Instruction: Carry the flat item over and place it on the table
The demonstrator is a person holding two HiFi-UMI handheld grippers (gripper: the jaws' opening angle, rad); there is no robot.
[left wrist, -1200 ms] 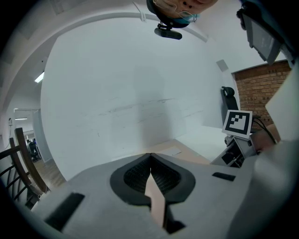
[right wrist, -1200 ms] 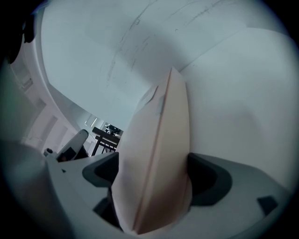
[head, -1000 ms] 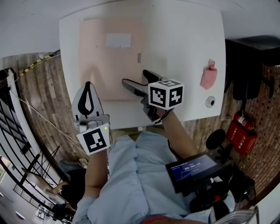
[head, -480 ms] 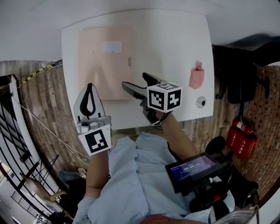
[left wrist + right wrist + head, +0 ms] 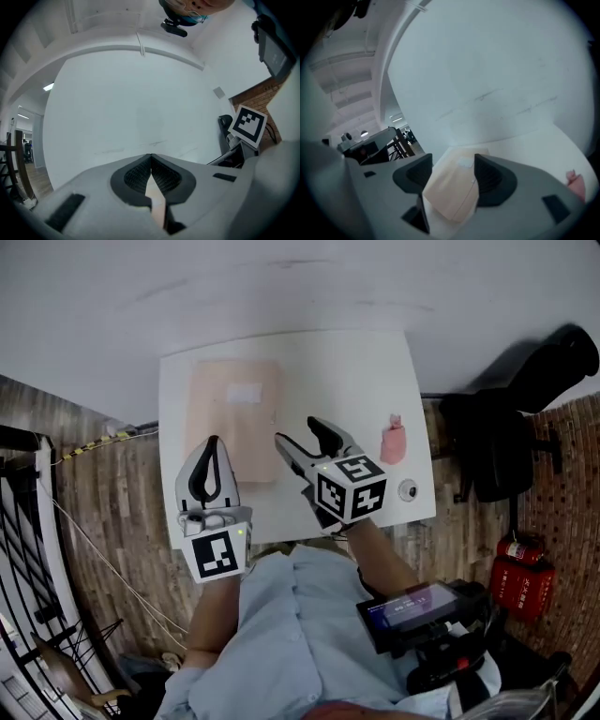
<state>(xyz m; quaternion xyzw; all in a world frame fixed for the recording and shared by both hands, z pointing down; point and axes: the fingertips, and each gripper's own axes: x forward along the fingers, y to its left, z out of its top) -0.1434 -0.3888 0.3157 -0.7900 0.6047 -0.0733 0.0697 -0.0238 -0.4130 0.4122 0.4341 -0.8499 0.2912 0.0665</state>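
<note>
A flat pale-pink envelope (image 5: 234,418) with a white label lies flat on the left half of the white table (image 5: 347,371). My right gripper (image 5: 298,432) hovers just right of the envelope's near edge. Its jaws are apart and closing, with nothing between them. In the right gripper view the envelope (image 5: 454,187) shows on the tabletop beyond that gripper (image 5: 452,166). My left gripper (image 5: 213,441) is shut and empty, over the table's near left edge beside the envelope. In the left gripper view its tips (image 5: 151,157) meet and point at a white wall.
A small pink object (image 5: 392,440) and a small round thing (image 5: 408,489) sit at the table's right side. A black chair (image 5: 497,446) and a red fire extinguisher (image 5: 520,568) stand to the right on the wooden floor. A device with a screen (image 5: 412,610) hangs at the person's waist.
The table and envelope now look smaller and farther away, as the view has pulled back. Both grippers have come back toward the near edge. The right jaws stand narrower than before.
</note>
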